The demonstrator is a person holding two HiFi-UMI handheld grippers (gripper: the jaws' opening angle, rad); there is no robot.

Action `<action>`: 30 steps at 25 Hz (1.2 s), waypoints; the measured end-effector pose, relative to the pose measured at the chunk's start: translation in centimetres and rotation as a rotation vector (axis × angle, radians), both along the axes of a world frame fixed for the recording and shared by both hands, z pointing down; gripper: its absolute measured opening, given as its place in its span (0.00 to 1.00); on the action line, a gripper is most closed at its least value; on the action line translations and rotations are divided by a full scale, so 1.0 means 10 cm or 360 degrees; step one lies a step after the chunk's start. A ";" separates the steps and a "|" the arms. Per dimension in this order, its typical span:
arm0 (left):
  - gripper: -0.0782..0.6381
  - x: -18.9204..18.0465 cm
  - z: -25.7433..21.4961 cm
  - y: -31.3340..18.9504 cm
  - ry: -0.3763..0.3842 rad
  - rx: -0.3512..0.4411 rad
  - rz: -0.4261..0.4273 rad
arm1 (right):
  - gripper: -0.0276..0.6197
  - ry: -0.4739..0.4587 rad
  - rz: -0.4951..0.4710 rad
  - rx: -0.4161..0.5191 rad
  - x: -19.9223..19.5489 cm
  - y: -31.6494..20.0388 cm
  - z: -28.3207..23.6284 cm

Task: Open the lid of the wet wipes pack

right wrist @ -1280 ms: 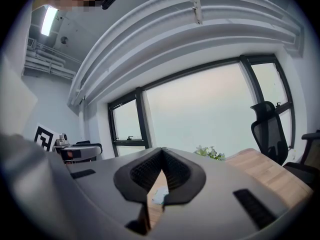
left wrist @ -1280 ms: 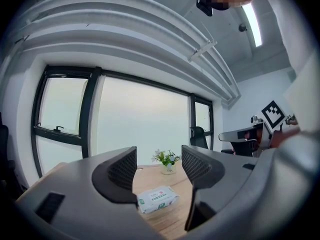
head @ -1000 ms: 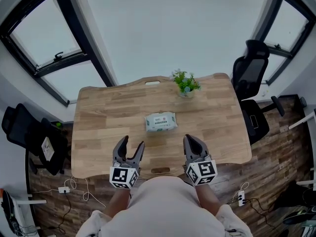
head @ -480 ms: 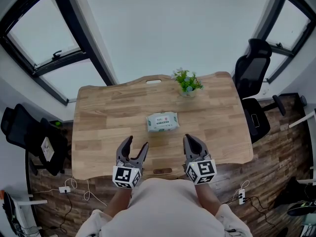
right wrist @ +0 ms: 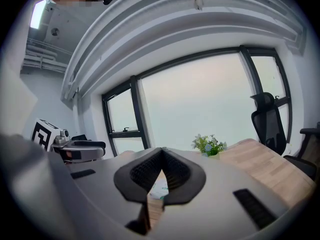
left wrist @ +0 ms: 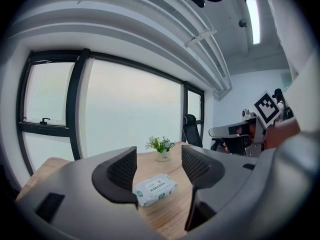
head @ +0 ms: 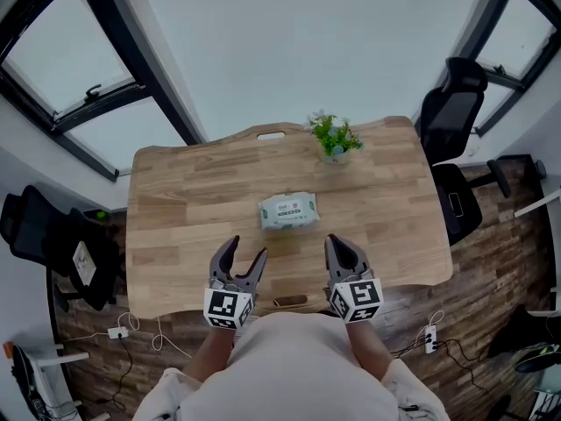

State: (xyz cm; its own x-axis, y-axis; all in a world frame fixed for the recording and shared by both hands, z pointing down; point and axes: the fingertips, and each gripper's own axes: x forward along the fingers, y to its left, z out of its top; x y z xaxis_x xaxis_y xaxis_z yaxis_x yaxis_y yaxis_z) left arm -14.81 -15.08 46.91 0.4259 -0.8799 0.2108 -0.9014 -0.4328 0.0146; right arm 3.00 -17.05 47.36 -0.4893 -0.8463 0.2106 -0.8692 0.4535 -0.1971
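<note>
A soft white wet wipes pack (head: pixel 287 210) with a green label lies flat at the middle of the pale wooden tabletop (head: pixel 175 200), its lid seemingly closed, though it is too small to be sure. Near the front edge, the left hand-held gripper (head: pixel 244 253) gapes toward it, likely ready to steady it. The right hand-held gripper (head: pixel 338 246) is clenched and empty.

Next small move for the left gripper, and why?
Probably ease the left gripper forward toward the wipes pack: its jaws stand apart and empty, and the pack lies ahead on the table, untouched. The right gripper is shut, also short of it.
</note>
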 end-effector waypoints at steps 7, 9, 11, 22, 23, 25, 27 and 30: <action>0.51 0.07 0.20 -0.14 -0.0071 -0.0063 0.0065 | 0.05 0.0032 0.0001 -0.0057 -0.03 -0.11 0.18; 0.51 0.08 0.27 -0.19 -0.0085 -0.0081 0.0079 | 0.05 0.0048 -0.0003 -0.0081 -0.05 -0.14 0.25; 0.51 0.09 0.35 -0.23 -0.0105 -0.0103 0.0094 | 0.05 0.0069 -0.0002 -0.0108 -0.04 -0.17 0.35; 0.51 0.14 0.76 -0.45 -0.0219 -0.0215 0.0163 | 0.05 0.0145 -0.0030 -0.0231 -0.08 -0.38 0.74; 0.51 0.15 0.79 -0.47 -0.0233 -0.0223 0.0172 | 0.05 0.0152 -0.0035 -0.0242 -0.09 -0.40 0.78; 0.51 0.17 0.88 -0.51 -0.0262 -0.0241 0.0189 | 0.05 0.0164 -0.0043 -0.0266 -0.10 -0.44 0.85; 0.51 0.18 0.98 -0.55 -0.0304 -0.0260 0.0211 | 0.05 0.0176 -0.0050 -0.0288 -0.11 -0.48 0.92; 0.51 0.21 1.15 -0.59 -0.0374 -0.0293 0.0250 | 0.05 0.0199 -0.0063 -0.0313 -0.13 -0.53 1.03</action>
